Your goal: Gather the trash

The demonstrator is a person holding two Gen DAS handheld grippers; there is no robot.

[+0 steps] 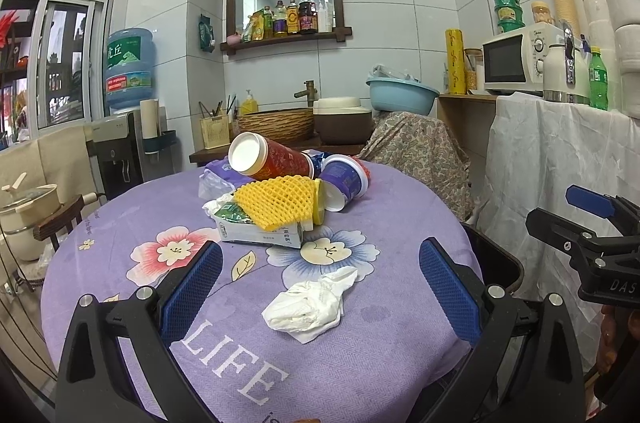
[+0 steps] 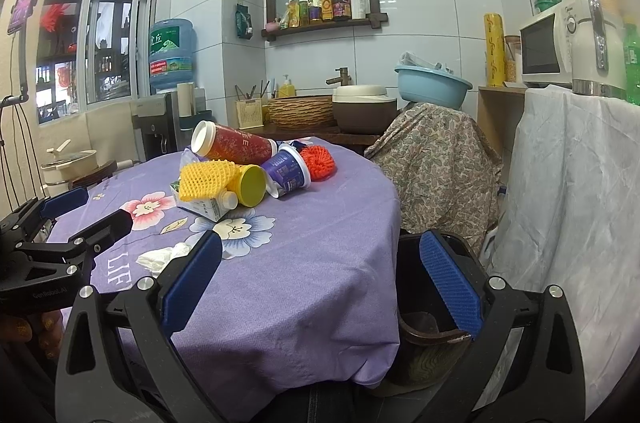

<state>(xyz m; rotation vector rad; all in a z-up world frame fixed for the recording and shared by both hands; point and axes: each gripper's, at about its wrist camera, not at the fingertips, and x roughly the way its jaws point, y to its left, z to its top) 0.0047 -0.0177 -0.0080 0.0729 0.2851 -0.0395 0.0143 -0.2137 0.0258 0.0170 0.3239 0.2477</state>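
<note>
A trash pile sits mid-table: a red cup on its side, a purple cup, yellow foam netting over a yellow cup, a carton. A crumpled white tissue lies near, just ahead of my open, empty left gripper. My right gripper is open and empty at the table's right edge, above a dark bin. The pile also shows in the right wrist view: red cup, netting, an orange scrubber, tissue.
The round table wears a purple flowered cloth. A cloth-covered chair stands behind the table to the right, a white-draped counter with a microwave beyond. A water dispenser and a pot stand left.
</note>
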